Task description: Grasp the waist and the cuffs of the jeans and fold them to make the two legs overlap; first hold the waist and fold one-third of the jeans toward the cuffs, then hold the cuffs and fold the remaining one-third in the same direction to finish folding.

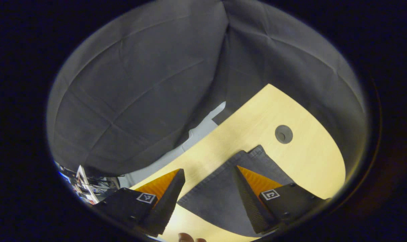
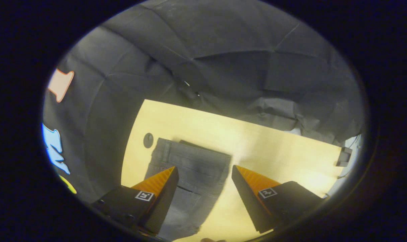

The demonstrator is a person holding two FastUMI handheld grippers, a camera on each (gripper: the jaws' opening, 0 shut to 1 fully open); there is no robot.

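The dark grey jeans [image 2: 191, 171] lie flat on the light wooden table [image 2: 274, 148], folded into a compact stack with a waistband and a back pocket on top. In the left gripper view a corner of the jeans [image 1: 220, 188] with a hem edge lies between and under the fingers. My left gripper [image 1: 208, 171] is open above that corner, holding nothing. My right gripper [image 2: 205, 169] is open too, hovering over the right edge of the folded jeans, with nothing between its fingers.
A round grey cable grommet [image 1: 284, 134] sits in the table close to the jeans' corner; the same grommet [image 2: 148, 140] appears at the table's left edge. A small dark block [image 2: 343, 156] sits at the table's far right. Black cloth walls surround the table.
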